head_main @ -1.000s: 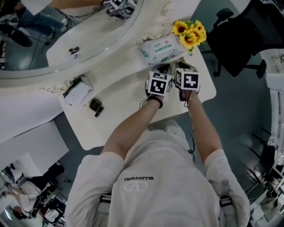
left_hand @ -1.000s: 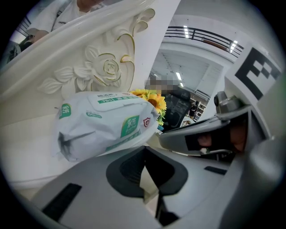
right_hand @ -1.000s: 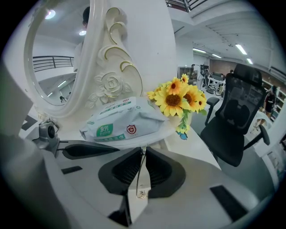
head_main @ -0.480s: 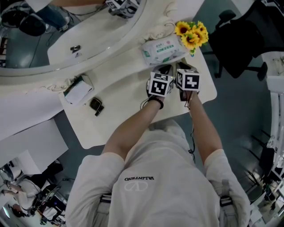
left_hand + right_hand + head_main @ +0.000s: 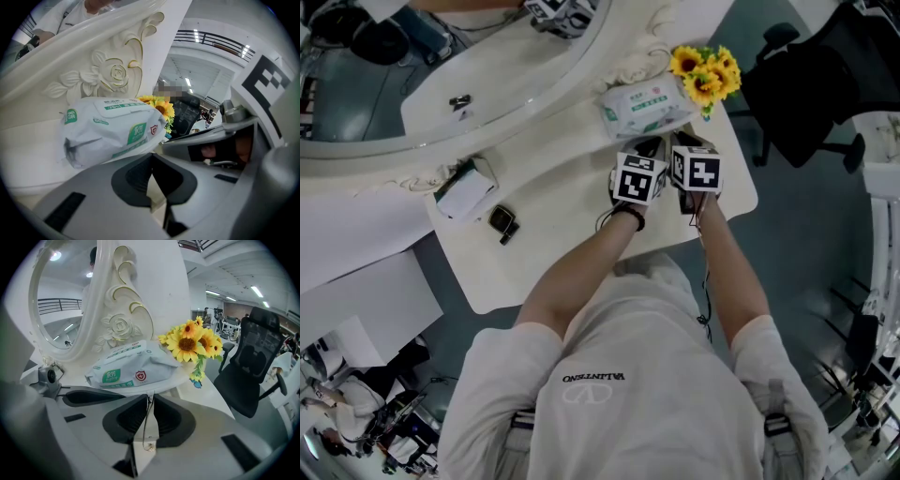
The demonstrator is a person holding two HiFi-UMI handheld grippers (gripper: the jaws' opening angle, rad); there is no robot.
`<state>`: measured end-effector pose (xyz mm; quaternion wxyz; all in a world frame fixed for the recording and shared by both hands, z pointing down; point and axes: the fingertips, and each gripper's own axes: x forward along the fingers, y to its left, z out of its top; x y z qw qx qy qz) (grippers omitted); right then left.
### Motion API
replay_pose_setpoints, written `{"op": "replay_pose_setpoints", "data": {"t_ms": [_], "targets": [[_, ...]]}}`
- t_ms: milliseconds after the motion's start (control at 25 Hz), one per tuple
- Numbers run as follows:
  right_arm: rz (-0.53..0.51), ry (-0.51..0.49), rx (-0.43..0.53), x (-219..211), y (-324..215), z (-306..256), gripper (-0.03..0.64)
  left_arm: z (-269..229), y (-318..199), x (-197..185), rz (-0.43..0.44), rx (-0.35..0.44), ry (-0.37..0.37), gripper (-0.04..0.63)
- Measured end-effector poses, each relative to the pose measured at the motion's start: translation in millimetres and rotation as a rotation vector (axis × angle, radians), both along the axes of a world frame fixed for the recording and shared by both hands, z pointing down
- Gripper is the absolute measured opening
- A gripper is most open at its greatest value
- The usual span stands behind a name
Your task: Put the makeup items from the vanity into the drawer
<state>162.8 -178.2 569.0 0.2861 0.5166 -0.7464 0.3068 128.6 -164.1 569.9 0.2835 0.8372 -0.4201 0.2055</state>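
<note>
Both grippers hover side by side over the right end of the white vanity top (image 5: 572, 202), just in front of a pack of wet wipes (image 5: 645, 105). My left gripper (image 5: 649, 146) is shut, and nothing shows between its jaws (image 5: 152, 176). My right gripper (image 5: 684, 142) is nearly shut (image 5: 150, 411). A thin wire-like chain with a small gold piece (image 5: 149, 446) hangs between its pads. A small black compact (image 5: 502, 223) and a white box (image 5: 464, 195) lie far off at the left of the top. The drawer is out of sight.
A carved oval mirror (image 5: 441, 75) lines the back of the vanity. Sunflowers (image 5: 703, 73) stand at the right corner behind the wipes pack (image 5: 133, 364). A black office chair (image 5: 806, 94) stands beyond the table's right edge.
</note>
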Motion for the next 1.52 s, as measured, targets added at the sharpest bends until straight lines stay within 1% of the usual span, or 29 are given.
{"op": "replay_pose_setpoints", "data": {"t_ms": [440, 640, 720, 800, 920, 960, 1120, 1320, 1400, 1520], "targets": [[-0.004, 0.006, -0.003, -0.3, 2.0, 2.0, 0.081, -2.7, -0.8, 0.7, -0.006, 0.018, 0.011, 0.0], [0.006, -0.011, -0.005, 1.0, 3.7, 1.1, 0.098, -5.0, -3.3, 1.6, -0.011, 0.037, 0.014, 0.0], [0.015, -0.02, 0.0, 2.0, 4.5, -1.2, 0.098, -4.3, -1.0, 1.9, -0.01, 0.022, 0.012, 0.0], [0.033, -0.024, 0.013, 4.5, 4.8, -4.9, 0.086, -6.2, 0.5, 2.7, -0.011, 0.018, 0.013, 0.0], [0.055, -0.011, 0.035, 8.7, 4.8, -9.4, 0.019, -8.8, 1.7, 4.1, -0.009, 0.03, 0.015, 0.0], [0.056, -0.008, 0.042, 9.1, 4.8, -10.4, 0.009, -8.9, 2.6, 4.0, -0.008, 0.032, 0.013, 0.0], [0.061, -0.033, 0.069, 9.0, 4.6, -18.9, 0.009, -16.3, 4.2, 1.3, -0.022, 0.039, 0.012, 0.0], [0.026, -0.065, 0.123, -2.0, 6.8, -40.4, 0.009, -39.1, 9.9, -18.0, -0.05, 0.087, 0.027, 0.0], [0.023, -0.076, 0.146, -6.3, 5.5, -48.0, 0.009, -55.1, 13.5, -34.3, -0.089, 0.109, 0.047, 0.0], [0.061, -0.137, 0.181, -15.3, 3.1, -69.2, 0.009, -85.6, 18.6, -66.6, -0.16, 0.161, 0.068, 0.0]]}}
